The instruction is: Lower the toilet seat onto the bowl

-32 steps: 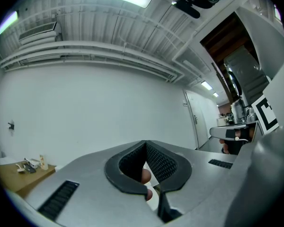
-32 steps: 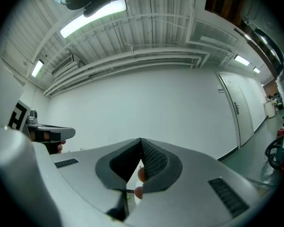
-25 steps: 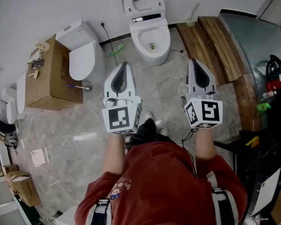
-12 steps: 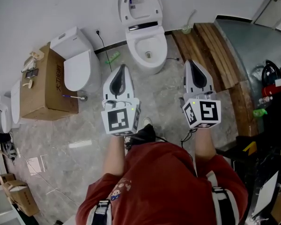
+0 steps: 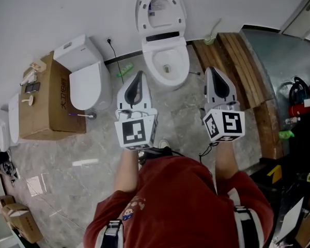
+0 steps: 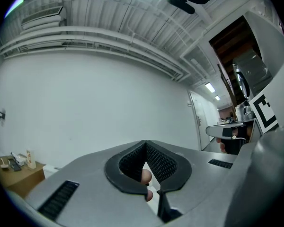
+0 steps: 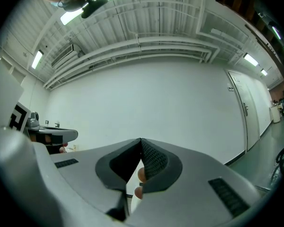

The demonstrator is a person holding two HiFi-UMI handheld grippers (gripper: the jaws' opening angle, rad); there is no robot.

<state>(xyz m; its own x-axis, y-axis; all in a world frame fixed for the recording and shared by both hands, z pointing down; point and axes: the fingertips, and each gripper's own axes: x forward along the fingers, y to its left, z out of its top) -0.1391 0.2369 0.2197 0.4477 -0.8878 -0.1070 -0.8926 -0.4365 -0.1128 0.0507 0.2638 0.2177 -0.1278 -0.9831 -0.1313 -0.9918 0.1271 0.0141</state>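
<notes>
A white toilet [image 5: 168,61] stands against the far wall in the head view, its seat and lid [image 5: 160,10] raised upright against the wall. My left gripper [image 5: 140,74] points toward the bowl's left front, a short way from it, jaws shut and holding nothing. To the right of the bowl, my right gripper [image 5: 213,70] is held level, also shut and holding nothing. In the left gripper view the left gripper [image 6: 145,143] faces only bare white wall. The right gripper [image 7: 141,140] likewise faces the wall in the right gripper view. Neither of those two views shows the toilet.
A second toilet [image 5: 85,79] with its lid down stands left of the first, beside a cardboard box [image 5: 51,99]. A toilet brush [image 5: 82,115] and a green bottle [image 5: 125,67] lie on the marble floor. Wooden planks [image 5: 237,61] lie to the right.
Both grippers have moved forward together toward the toilet, which now sits nearer to their tips. The jaws have stayed shut.
</notes>
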